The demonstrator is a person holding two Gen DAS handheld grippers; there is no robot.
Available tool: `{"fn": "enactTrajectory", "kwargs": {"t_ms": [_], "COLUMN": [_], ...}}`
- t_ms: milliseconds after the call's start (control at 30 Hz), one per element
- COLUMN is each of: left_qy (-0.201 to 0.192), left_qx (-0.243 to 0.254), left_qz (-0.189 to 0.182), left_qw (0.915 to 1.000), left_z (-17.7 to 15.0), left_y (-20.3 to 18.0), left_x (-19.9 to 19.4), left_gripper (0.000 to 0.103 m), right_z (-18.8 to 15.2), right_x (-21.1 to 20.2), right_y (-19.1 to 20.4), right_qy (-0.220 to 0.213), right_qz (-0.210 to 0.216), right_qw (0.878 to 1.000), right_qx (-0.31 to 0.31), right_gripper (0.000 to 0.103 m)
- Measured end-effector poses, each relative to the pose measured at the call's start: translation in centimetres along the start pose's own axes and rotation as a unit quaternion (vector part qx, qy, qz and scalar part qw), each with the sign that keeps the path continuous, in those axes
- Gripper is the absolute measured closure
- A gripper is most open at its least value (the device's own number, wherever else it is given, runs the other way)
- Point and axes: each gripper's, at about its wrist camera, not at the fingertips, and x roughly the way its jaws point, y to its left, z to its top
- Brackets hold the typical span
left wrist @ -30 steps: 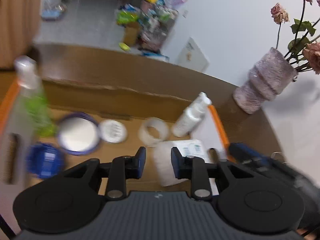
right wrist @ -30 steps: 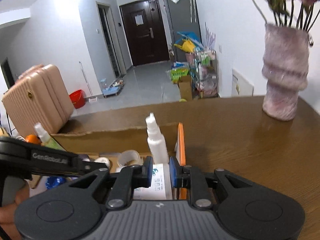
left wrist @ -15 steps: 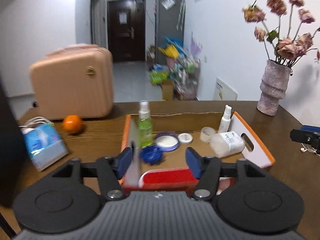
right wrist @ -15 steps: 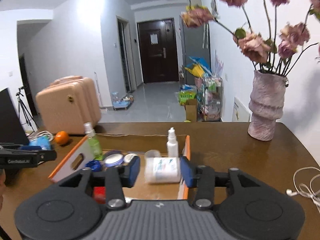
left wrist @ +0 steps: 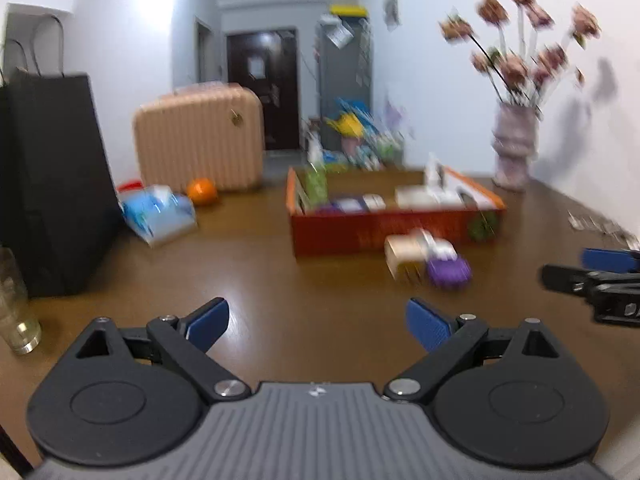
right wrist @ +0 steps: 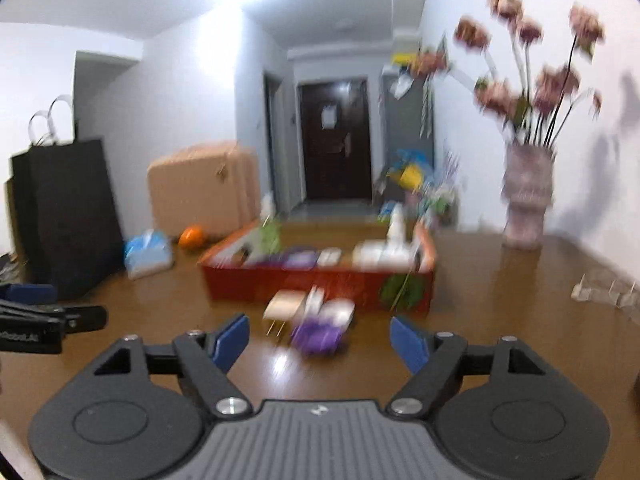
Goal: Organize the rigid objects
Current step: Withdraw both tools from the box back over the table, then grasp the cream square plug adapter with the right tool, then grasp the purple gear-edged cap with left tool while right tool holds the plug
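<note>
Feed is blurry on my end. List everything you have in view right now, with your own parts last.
tray: one, red-orange, table centre, holding several blurred items
small items: a few, tan, white, purple, in front of tray
vase: one, pinkish, with dried flowers, far right
orange: one, by suitcase
suitcase: one, peach, behind table
tissue pack: one, blue
bag: one, black, left
glass: one, clear, left edge
table: one, brown wood
left gripper: fingers open, empty
right gripper: fingers open, empty

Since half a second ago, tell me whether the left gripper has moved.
Yes. The left gripper has pulled back from the orange-rimmed red cardboard tray, which now looks smaller and farther off, and its jaws stand wider.
</note>
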Motion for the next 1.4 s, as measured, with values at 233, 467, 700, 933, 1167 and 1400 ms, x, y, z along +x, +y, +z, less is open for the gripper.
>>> {"fn": "enactTrajectory", "kwargs": {"t_ms": [233, 467, 700, 933, 1167, 1400], "left_qy": [-0.016, 0.012, 0.036, 0.053, 0.075, 0.077], "left_qx": [0.008, -0.008, -0.029, -0.057, -0.059, -0.051], "left_qz": [0.017, 0.015, 0.031, 0.035, 0.030, 0.035], "left_qw": [0.9997, 0.9998, 0.9984, 0.9964, 0.9950, 0.9951], "left_z": [-0.7, -0.7, -0.1, 0.9, 1.2, 1.6], "left_y": [0.0, 1.3, 4.6, 7.3, 7.9, 6.2], "left_x": [-0.2, 3.4, 8.4, 13.3, 16.0, 15.0], "left_gripper": [0.006, 0.006, 0.006, 0.006, 0.006, 0.006], "right_z": [-1.1, 0.0, 1.9, 3.4, 2.9, 3.2], "right_x": [-0.5, 3.2, 11.6, 19.2, 22.6, 20.8], "right_y": [0.9, 1.3, 3.3, 4.8, 5.4, 5.2], "right_qy": [0.019, 0.041, 0.065, 0.099, 0.122, 0.107], "right_qz": [-0.003, -0.002, 0.007, -0.006, -0.037, 0.011], "right_qw": [1.000, 0.999, 0.998, 0.995, 0.992, 0.994], "right_qx": [-0.007, -0.008, -0.020, -0.027, -0.023, -0.005], "right_gripper": [0.026, 0.027, 0.032, 0.038, 0.065, 0.065]}}
